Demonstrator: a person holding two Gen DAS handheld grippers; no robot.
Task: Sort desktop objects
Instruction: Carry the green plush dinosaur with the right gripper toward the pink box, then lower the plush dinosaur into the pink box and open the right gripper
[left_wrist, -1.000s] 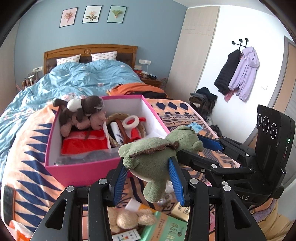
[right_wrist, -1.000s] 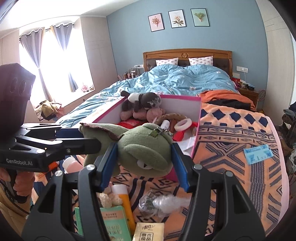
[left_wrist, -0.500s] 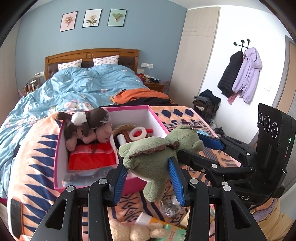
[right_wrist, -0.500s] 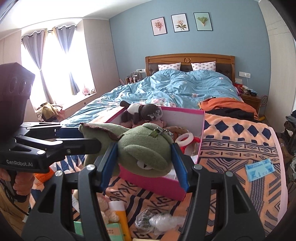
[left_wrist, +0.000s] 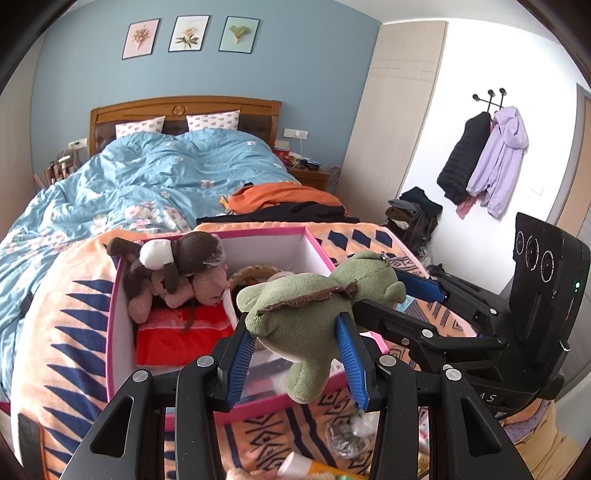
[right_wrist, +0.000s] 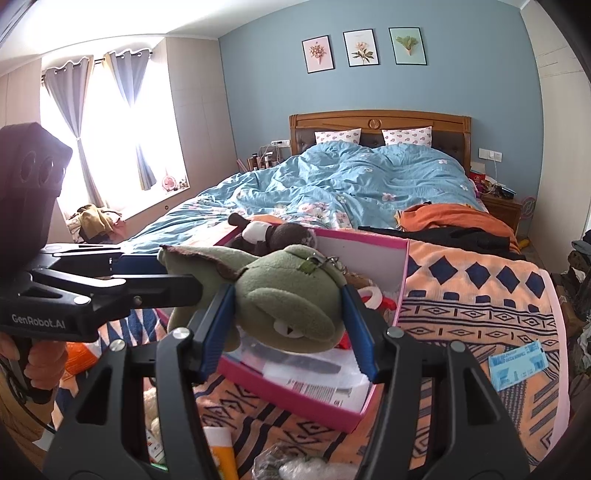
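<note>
2 sets of jaws pinch 1 green plush toy (left_wrist: 314, 314); uneven release could drop it outside the pink box (left_wrist: 114, 332).

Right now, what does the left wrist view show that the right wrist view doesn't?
Only the left wrist view: jackets on wall hooks, and the red fabric in the pink box. Only the right wrist view: the curtained window and a blue card on the blanket. Both: the green plush toy clamped by both claws, the bed, three framed prints.
</note>
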